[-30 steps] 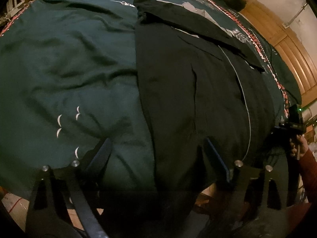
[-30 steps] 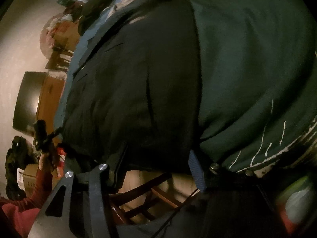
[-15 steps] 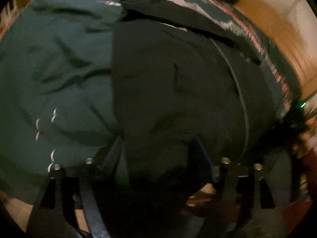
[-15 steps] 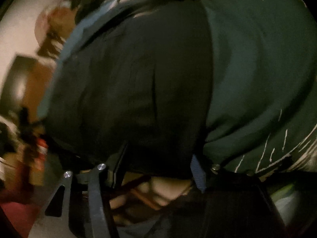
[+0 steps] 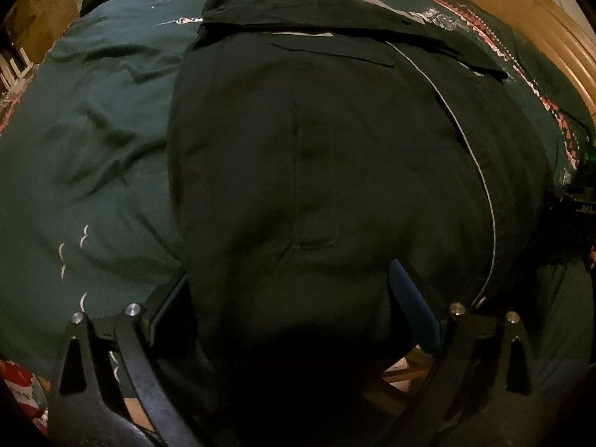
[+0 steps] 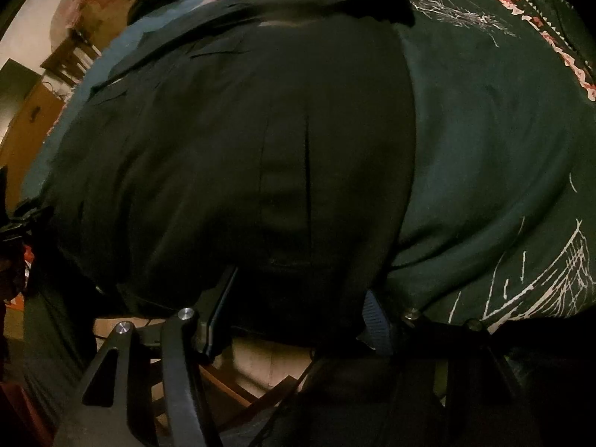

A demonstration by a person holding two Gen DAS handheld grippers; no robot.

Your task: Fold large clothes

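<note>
Bedspread (image 5: pixel 93 141) less exposed, tongs (image 5: pixel 287 298) wider

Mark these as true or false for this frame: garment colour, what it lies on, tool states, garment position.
1. The garment is black. True.
2. It lies on a bare wooden floor. False: it lies on a dark green blanket with white markings.
3. The left tool is shut tight. False: its jaws stand wide, having just opened further, with the garment's near edge between them.
4. The right tool is open. True.
5. The garment hangs from a hanger. False: it lies spread flat.
</note>
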